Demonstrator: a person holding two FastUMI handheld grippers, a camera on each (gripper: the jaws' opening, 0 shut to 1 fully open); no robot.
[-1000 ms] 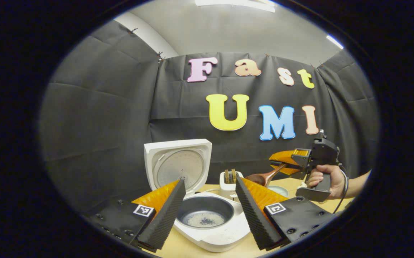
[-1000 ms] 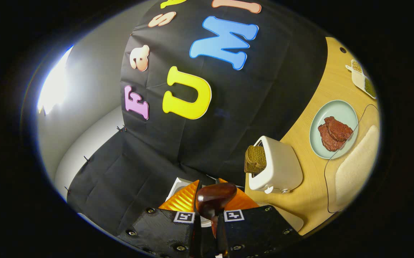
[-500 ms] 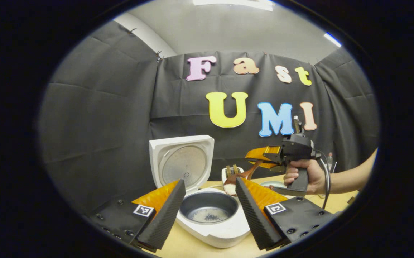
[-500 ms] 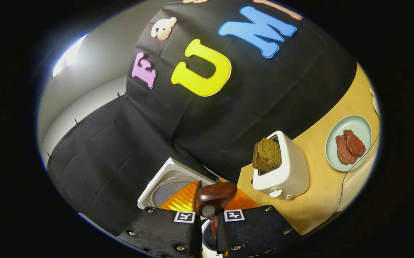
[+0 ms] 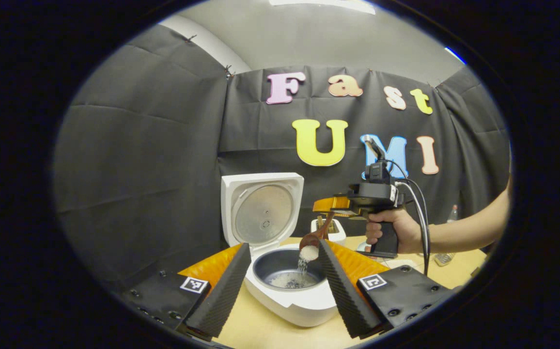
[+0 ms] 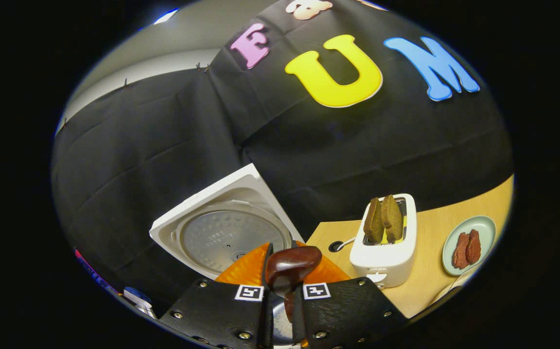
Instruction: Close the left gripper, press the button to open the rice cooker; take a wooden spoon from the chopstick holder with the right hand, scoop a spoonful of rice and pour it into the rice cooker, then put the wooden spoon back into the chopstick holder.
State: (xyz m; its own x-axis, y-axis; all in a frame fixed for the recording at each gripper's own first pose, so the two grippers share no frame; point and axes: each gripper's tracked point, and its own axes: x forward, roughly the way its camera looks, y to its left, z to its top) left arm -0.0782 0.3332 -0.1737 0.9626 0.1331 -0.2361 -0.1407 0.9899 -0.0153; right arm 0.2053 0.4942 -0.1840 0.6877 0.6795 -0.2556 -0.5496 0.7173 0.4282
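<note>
The white rice cooker [image 5: 295,303] stands open on the wooden table, its lid [image 5: 262,212] upright; some rice lies in the dark inner pot [image 5: 287,271]. Above the pot's right side the wooden spoon [image 5: 315,236] tips downward and white rice falls from its bowl. My right gripper [image 5: 331,206], held by a hand, is shut on the spoon's handle. In the right gripper view that gripper [image 6: 280,295] clamps the spoon [image 6: 290,265], with the cooker lid [image 6: 219,228] just beyond. My left gripper [image 5: 284,278] stands open in front of the cooker, holding nothing.
A white toaster [image 6: 386,249] with two slices of brown bread [image 6: 382,218] stands right of the cooker. A pale green plate [image 6: 471,245] with reddish meat lies farther right. A small bottle [image 5: 449,218] stands at the table's back right.
The right gripper carried the spoon left over the cooker and tilted it; rice now pours into the pot. The left gripper drew back slightly and stayed open.
</note>
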